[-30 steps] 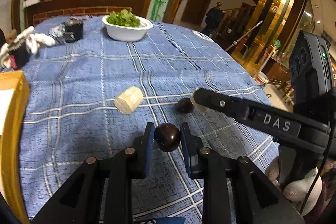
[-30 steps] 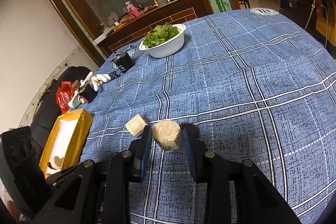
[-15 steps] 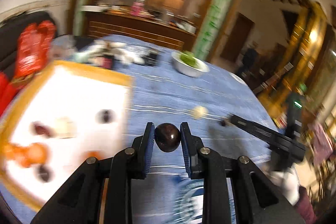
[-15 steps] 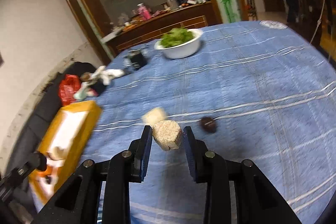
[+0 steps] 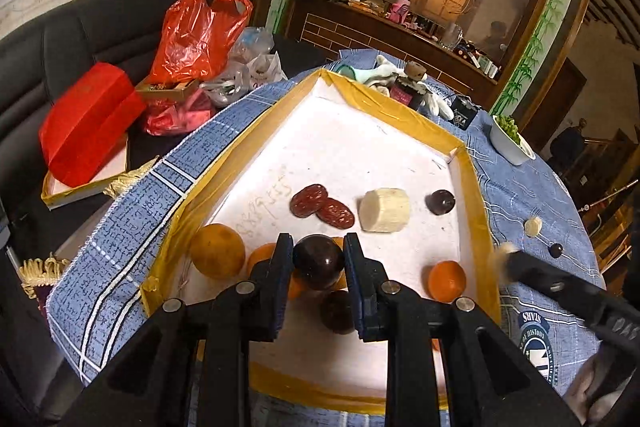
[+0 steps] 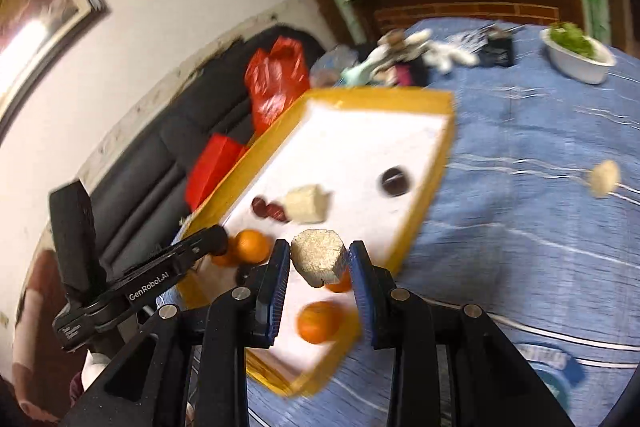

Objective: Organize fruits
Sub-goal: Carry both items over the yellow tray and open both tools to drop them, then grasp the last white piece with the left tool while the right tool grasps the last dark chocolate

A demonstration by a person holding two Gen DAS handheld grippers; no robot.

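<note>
Across the surface lies a blue plaid cloth (image 5: 132, 227); a yellow-rimmed white tray (image 5: 360, 143) sits near its edge, a black sofa (image 5: 80, 39) with red bags beyond. Tray holds oranges, two red dates (image 5: 322, 207), a pale cut chunk (image 5: 385, 209), a dark plum. Left gripper (image 5: 318, 261) hangs over the tray's near end, jaws pinching a dark round fruit (image 5: 318, 261). Right gripper (image 6: 319, 261) is alongside, over the tray's rim, jaws pinching a beige cut piece (image 6: 319, 261); this view is blurred.
</note>
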